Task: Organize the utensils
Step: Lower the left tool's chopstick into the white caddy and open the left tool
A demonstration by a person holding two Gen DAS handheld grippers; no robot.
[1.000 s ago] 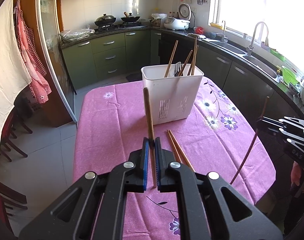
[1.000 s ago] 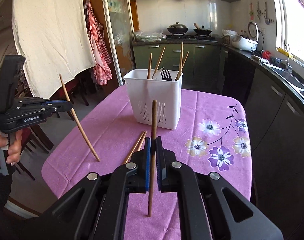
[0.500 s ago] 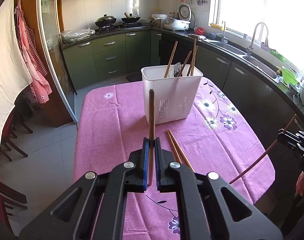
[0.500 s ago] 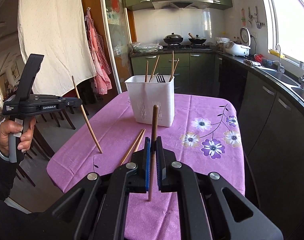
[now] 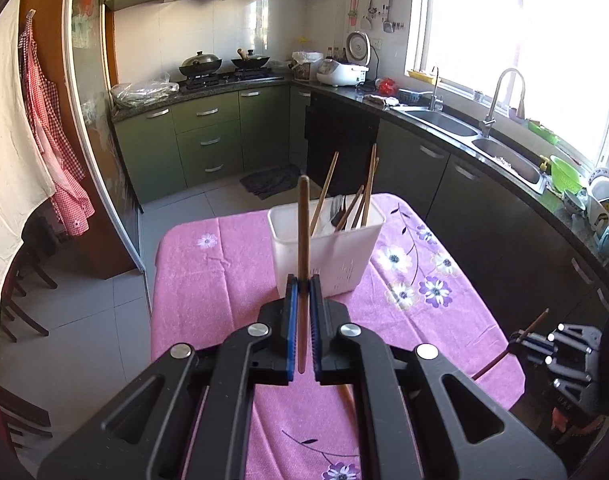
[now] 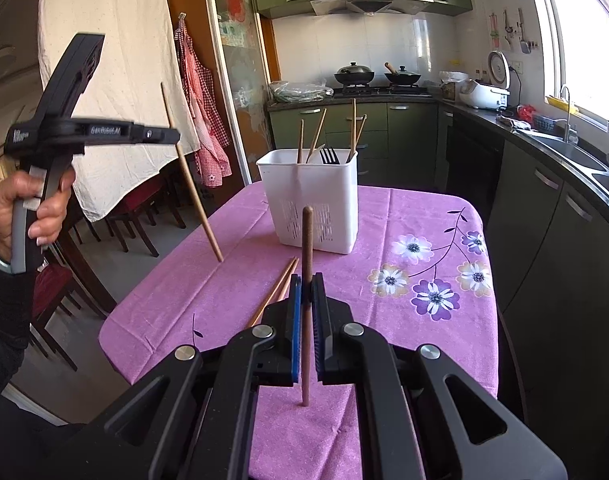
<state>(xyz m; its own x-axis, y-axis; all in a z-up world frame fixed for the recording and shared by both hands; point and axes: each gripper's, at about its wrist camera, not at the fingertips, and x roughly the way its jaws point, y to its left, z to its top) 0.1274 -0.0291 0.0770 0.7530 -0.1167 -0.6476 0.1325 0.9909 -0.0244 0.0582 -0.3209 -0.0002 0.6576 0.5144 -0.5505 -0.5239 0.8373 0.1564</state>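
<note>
Chopsticks are what I am sorting, and I have one clamped in each gripper. My left gripper (image 5: 303, 280) is closed on a dark wooden chopstick (image 5: 303, 232) that stands nearly upright between the blue pads, most of its length above the jaws and its lower tip just below them. In the left wrist view its top crosses in front of the white utensil caddy (image 5: 336, 256), though from the right wrist view I see the left gripper (image 6: 172, 136) held out to the side of the table, its chopstick (image 6: 192, 184) slanted with the lower tip over the pink floral tablecloth (image 6: 384, 240), apart from the caddy.

My right gripper (image 6: 306, 280) is likewise shut on a brown chopstick (image 6: 306, 240), upright, with a long stretch hanging below the pads above the cloth. The caddy (image 6: 316, 208) sits beyond it, already holding several chopsticks and a black fork (image 6: 329, 157).

I judge this to be the carry stage: both sticks lifted, neither yet over the bin. Next I need to bring one tip above the caddy's open rim, keep it steep, thread it between the sticks already leaning there, then release. I would go one hand at a time to keep the grippers from crowding each other.

A loose pair of chopsticks (image 6: 278, 284) lies on the cloth just ahead of the right jaws, not yet collected.
</note>
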